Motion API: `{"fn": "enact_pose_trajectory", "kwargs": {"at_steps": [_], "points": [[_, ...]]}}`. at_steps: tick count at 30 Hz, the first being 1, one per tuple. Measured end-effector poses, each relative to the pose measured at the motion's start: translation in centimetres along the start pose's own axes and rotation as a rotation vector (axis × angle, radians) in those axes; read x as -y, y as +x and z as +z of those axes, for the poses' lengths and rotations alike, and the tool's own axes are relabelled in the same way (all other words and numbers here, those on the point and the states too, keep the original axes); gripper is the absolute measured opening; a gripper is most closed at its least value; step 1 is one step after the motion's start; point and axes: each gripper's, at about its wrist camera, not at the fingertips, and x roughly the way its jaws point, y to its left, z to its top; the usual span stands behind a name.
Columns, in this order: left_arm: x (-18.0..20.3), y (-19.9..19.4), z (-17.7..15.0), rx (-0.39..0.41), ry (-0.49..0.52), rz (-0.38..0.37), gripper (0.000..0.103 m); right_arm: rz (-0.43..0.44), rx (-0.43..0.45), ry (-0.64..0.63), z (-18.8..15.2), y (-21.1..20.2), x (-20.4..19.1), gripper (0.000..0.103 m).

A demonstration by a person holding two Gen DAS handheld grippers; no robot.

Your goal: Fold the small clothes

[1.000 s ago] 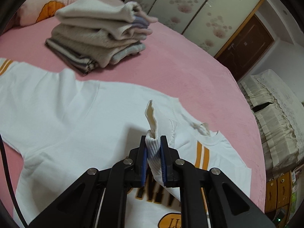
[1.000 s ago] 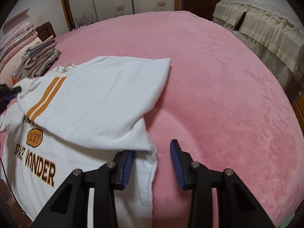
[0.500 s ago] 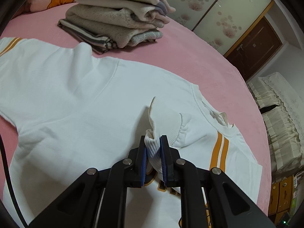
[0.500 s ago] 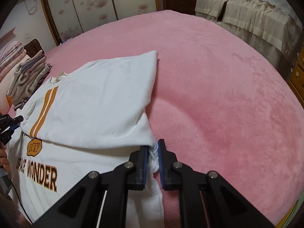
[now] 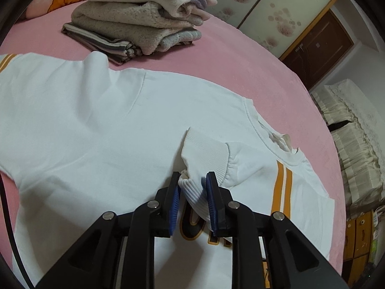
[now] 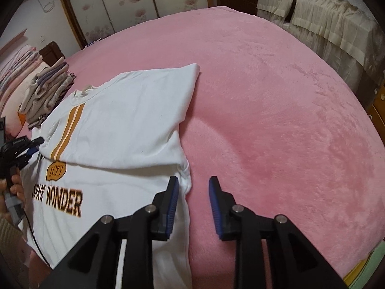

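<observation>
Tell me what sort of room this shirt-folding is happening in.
Most likely a bedroom: a wide pink bed, a floral-panelled sliding wardrobe behind it, and a stack of folded clothes by a pillow.

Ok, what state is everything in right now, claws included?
Sweatshirt: flat on the bed, one sleeve folded across its front.
Cuff: between the left claw's pads, resting on the sweatshirt.
Left claw: jaws just opening, easing off the cuff.
Right claw: open, holding nothing, beside the hem.
Clothes pile: folded, stacked.
</observation>
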Motion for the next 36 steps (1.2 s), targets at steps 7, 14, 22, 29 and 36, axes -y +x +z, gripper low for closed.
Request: {"fn": "enact_pose_trajectory", "kwargs": {"at_steps": [7,14,22,29,36], "points": [[1.0,0.2,0.8,0.004,0.080,0.017,0.019,0.047,0.027,-0.028,1.7,-2.3,-0.2,0.026],[1.1,0.8,2.2,-0.071,0.110,-0.049,0.040,0.064,0.040,0.020,7.9,0.5,1.1,0.026],[2.0,3.4,3.9,-0.200,0.233,-0.101,0.042,0.086,-0.006,0.055,11.1,4.7,1.8,0.026],[1.3,3.1,4.9,-0.281,0.290,-0.119,0.043,0.092,-0.023,0.050,11.2,5.3,2.0,0.026],[1.6,2.2,6.3,-0.313,0.393,-0.131,0.047,0.076,-0.033,0.020,11.7,5.9,2.0,0.026]]}}
